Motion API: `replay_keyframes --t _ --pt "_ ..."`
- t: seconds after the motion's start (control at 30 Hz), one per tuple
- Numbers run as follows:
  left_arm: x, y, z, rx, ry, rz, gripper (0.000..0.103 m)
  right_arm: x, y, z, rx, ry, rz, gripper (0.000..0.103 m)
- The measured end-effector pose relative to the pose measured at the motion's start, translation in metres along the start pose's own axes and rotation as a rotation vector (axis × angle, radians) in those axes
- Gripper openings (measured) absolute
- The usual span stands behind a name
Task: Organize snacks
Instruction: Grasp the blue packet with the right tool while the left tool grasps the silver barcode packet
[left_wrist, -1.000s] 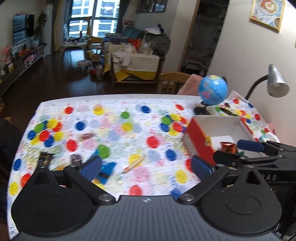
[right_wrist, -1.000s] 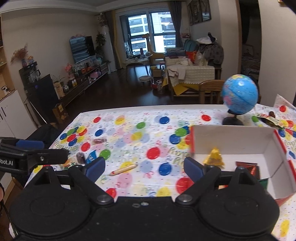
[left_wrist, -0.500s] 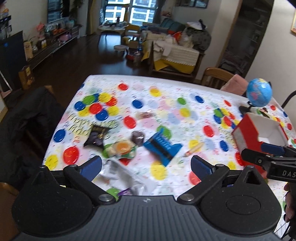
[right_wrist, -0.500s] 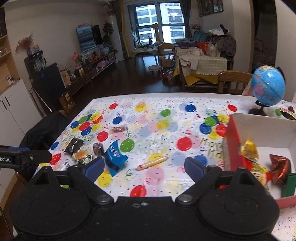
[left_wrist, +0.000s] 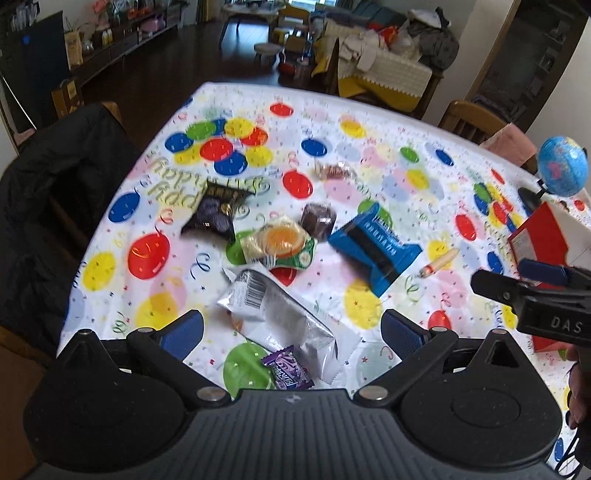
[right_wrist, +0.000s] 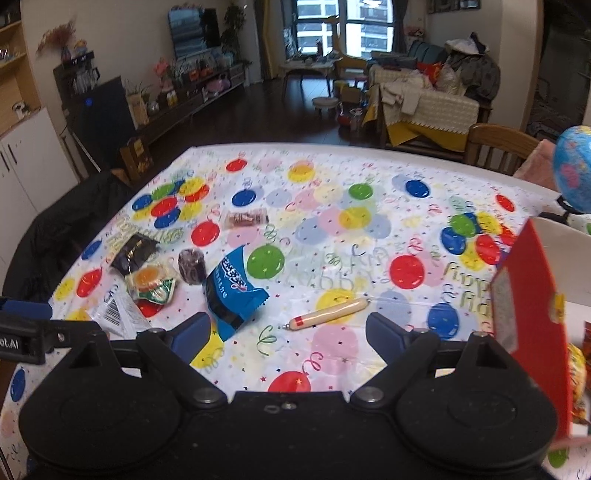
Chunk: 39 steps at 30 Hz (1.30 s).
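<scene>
Several snacks lie loose on the balloon-print tablecloth. My left gripper (left_wrist: 291, 326) is open and empty, hovering over a silver packet (left_wrist: 280, 314) and a purple candy (left_wrist: 288, 373). Beyond lie an orange jelly cup (left_wrist: 277, 243), a dark round cake (left_wrist: 318, 220), a black packet (left_wrist: 218, 214), a blue packet (left_wrist: 373, 247) and a small sausage (left_wrist: 441, 263). My right gripper (right_wrist: 288, 332) is open and empty above the sausage (right_wrist: 328, 314), with the blue packet (right_wrist: 232, 288) to its left. The red-and-white box (right_wrist: 532, 314) stands at the right, holding wrapped snacks.
A clear-wrapped snack (right_wrist: 245, 218) lies farther back. A blue globe (left_wrist: 561, 170) stands behind the box. A dark jacket (left_wrist: 55, 206) hangs on a chair at the table's left edge. A wooden chair (right_wrist: 498, 147) stands at the far side.
Both grippers have swung left, away from the box, toward the pile of loose snacks. The left gripper now hangs over the silver packet. Both stay open.
</scene>
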<state>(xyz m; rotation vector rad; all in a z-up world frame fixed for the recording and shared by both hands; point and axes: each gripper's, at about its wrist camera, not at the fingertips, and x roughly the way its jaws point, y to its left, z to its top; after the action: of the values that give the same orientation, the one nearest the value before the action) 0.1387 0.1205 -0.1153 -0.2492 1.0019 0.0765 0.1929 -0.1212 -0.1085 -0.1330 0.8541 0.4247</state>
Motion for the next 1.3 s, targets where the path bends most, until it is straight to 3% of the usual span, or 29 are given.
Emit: replay_keyframes --t 0.37,0.83,1.0,1.1,1.3 --pt "0.044 0.015 0.007 -0.098 0.095 -0.001 0.103 0.058 0.019 0.018 -0.092 0.075 0.04 0.085" --pt "0.071 0.016 0.013 -0.136 0.138 0.025 0.102 0.109 0.04 0.031 -0.148 0.125 0.068 0.082" --pt "0.075 0.012 0.014 -0.117 0.136 0.038 0.078 0.117 0.043 0.029 -0.164 0.14 0.07 0.074" --pt "0.075 0.012 0.015 -0.111 0.13 0.048 0.074 0.119 0.044 0.028 -0.171 0.143 0.074 0.071" --pt "0.073 0.017 0.015 -0.135 0.123 0.04 0.066 0.115 0.047 0.028 -0.175 0.139 0.069 0.053"
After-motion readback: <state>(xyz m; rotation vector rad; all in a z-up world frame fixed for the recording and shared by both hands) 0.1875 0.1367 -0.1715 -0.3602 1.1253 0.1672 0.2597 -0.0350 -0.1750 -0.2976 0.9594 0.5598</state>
